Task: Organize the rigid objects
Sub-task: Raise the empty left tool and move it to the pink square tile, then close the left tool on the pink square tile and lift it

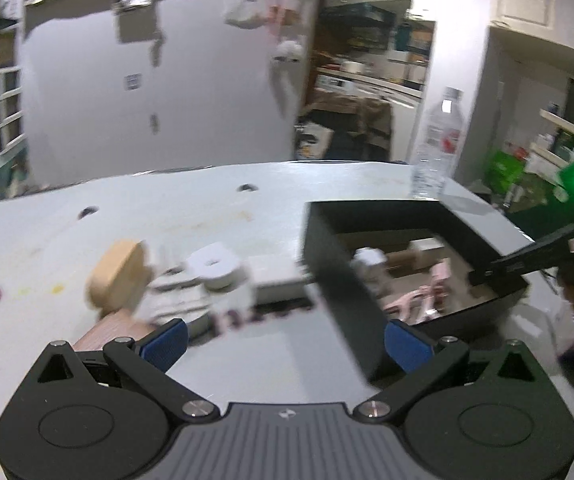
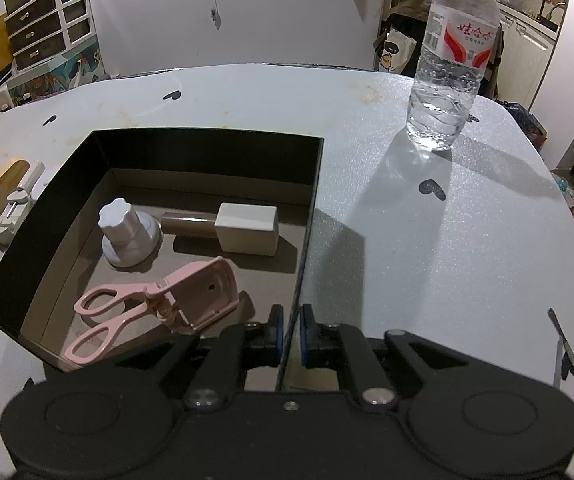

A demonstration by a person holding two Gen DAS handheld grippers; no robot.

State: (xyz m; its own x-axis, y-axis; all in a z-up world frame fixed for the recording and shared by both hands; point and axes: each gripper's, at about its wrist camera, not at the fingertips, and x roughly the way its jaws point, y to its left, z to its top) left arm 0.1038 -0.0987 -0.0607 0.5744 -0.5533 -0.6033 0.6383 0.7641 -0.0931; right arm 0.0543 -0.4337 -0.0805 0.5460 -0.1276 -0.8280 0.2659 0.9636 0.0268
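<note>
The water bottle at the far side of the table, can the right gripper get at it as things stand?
Probably not yet. The right gripper is shut on the black box's wall, so it would have to let go first. Past that, the table between it and the water bottle shows nothing in the way.

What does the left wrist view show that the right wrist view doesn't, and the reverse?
Left wrist only: the open left gripper, a blurred white ring, and the right gripper seen from outside at the box wall.
Right wrist only: sharp box contents, namely pink scissors-like tool, white knob and white block, plus its jaws shut on the wall.
Both: box, bottle, wooden piece, table.
</note>
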